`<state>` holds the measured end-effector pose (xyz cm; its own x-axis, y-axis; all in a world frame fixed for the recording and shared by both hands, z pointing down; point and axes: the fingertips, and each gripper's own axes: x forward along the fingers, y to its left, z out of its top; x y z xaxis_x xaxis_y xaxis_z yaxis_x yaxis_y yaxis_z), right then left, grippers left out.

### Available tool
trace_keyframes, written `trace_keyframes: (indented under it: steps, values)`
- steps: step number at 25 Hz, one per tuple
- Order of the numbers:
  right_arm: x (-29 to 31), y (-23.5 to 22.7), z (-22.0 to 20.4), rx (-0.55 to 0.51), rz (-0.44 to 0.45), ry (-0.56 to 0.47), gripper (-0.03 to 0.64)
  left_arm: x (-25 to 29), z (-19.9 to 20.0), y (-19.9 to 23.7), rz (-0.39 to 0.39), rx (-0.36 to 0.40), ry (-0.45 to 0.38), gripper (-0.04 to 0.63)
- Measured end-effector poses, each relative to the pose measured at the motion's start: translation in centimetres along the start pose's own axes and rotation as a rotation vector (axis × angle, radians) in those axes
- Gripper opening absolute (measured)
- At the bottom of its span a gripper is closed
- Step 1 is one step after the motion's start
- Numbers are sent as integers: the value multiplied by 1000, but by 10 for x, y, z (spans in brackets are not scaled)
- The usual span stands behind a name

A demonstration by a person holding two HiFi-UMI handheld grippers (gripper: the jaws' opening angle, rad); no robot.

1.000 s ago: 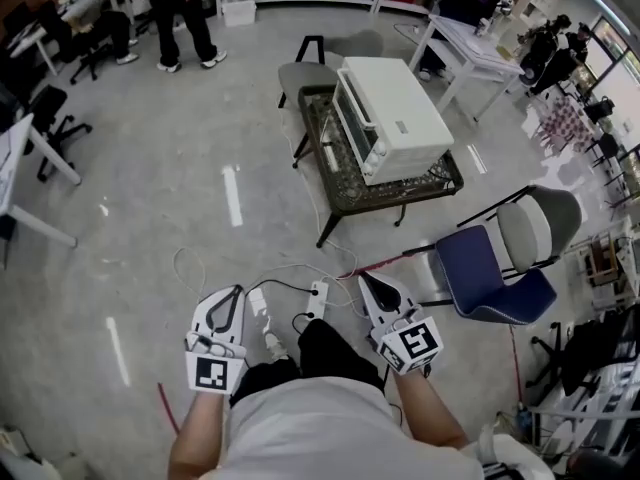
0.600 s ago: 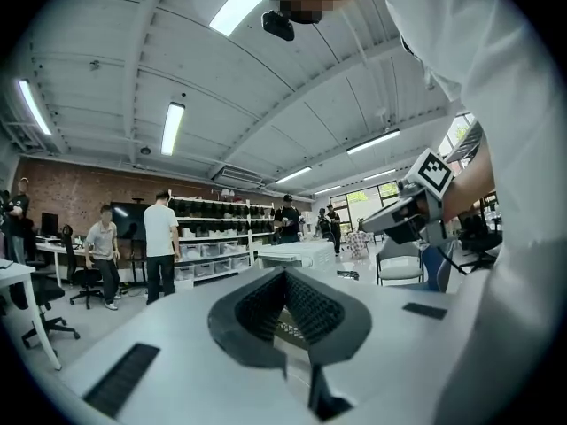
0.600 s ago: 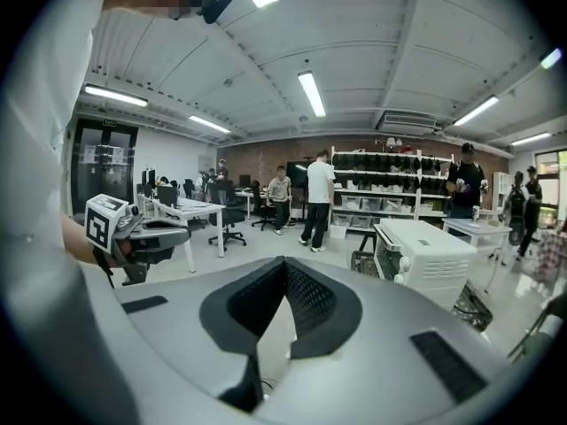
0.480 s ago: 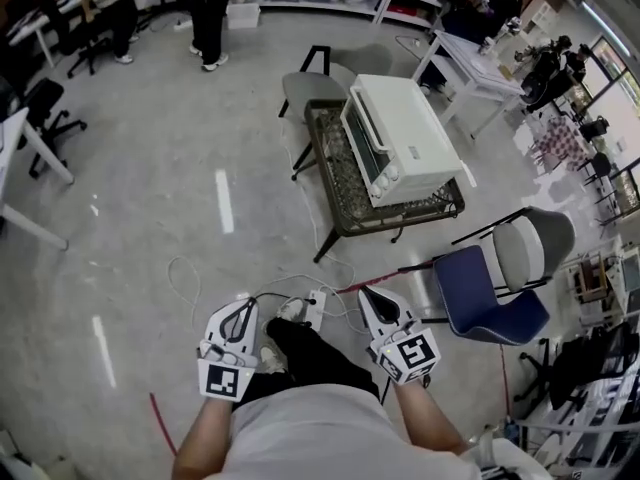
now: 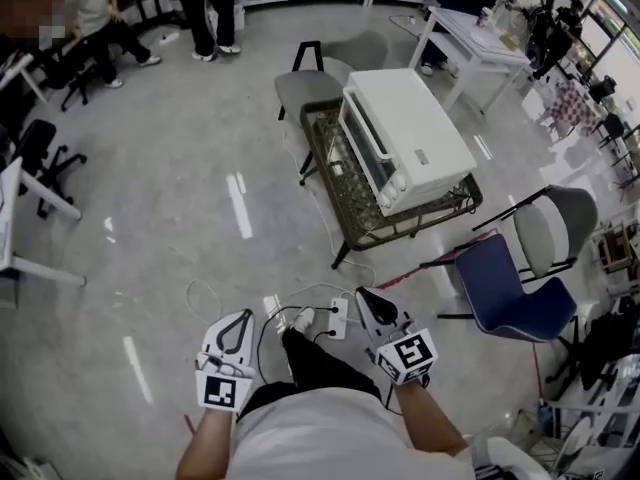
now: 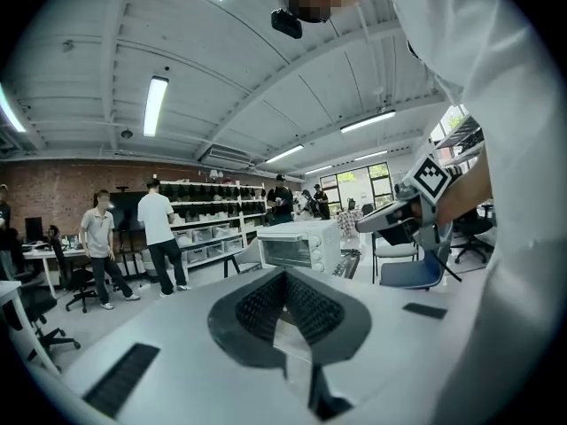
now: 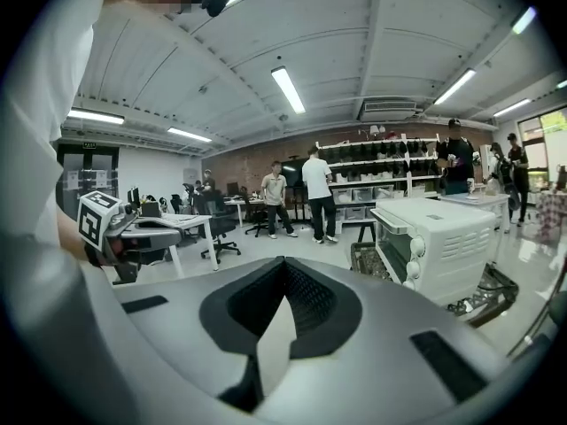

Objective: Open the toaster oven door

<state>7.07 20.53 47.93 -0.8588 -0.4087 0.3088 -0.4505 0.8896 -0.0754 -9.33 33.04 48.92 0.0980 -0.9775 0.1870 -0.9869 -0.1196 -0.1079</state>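
toaster oven, white and boxy (image 5: 410, 133), sits door closed on the low dark wire bench (image 5: 345, 196), well ahead of us; our left tongs (image 5: 241, 317) and right tongs (image 5: 364, 295) are both closed, empty.

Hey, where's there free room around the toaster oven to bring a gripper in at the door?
Free: the bare table strip in front of the oven door, and the open floor left of it. Crowded: grey chair behind, blue chair right, power strip by the feet.
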Motion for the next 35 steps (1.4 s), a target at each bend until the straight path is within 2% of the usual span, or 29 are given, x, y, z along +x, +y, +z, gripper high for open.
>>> trace_keyframes:
  steps: [5, 9, 13, 18, 25, 29, 35]
  values:
    - [36, -34, 16, 0, -37, -19, 23, 62, 7, 17, -80, 33, -3, 18]
    - [63, -70, 26, 21, -63, -19, 23, 125, 28, 25, -158, 59, -19, 18]
    - [88, -98, 39, 32, -71, -40, 23, 172, 56, 23, -240, 132, -51, 18]
    - [111, -119, 64, 29, -76, -80, 23, 209, 84, 29, -272, 157, -112, 18]
    - [106, -140, 74, 67, -126, -94, 23, 250, 105, 30, -327, 167, -139, 18]
    - [109, -159, 79, 89, -167, -93, 23, 283, 103, 31, -375, 110, -109, 18]
    - [120, -196, 87, 93, -266, -82, 23, 339, 96, 30, -484, 89, -102, 18]
